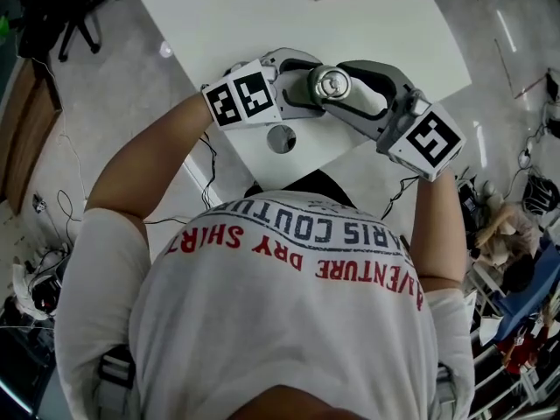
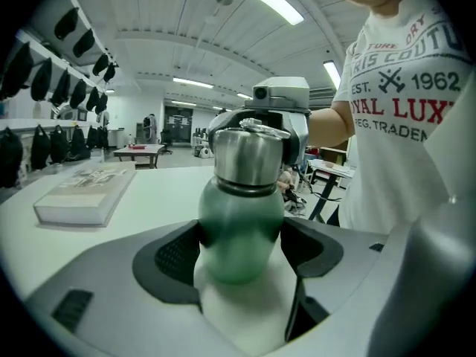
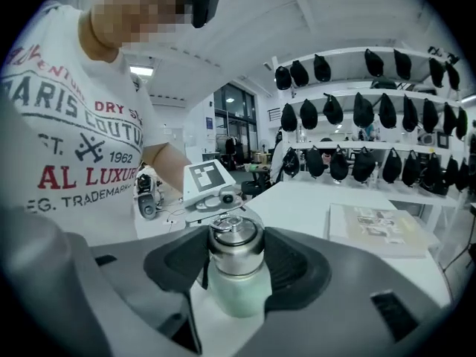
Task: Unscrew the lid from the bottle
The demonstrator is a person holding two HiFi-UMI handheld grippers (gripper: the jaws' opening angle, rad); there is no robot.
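Head view: lid [image 1: 332, 84] and body both being gripped

Over the near corner of the white table [image 1: 350, 24], just ahead of the person [image 1: 289, 322], the bottle [image 2: 239, 225] is being held roughly upright between two tools. From one side the left gripper [image 2: 239, 248] is clenching its green body, jaws pressing in on both flanks. From the other, the right gripper [image 3: 236, 259] is grasping the steel lid, pads touching it on each side. A book [image 2: 82, 192] is lying farther back on the table.
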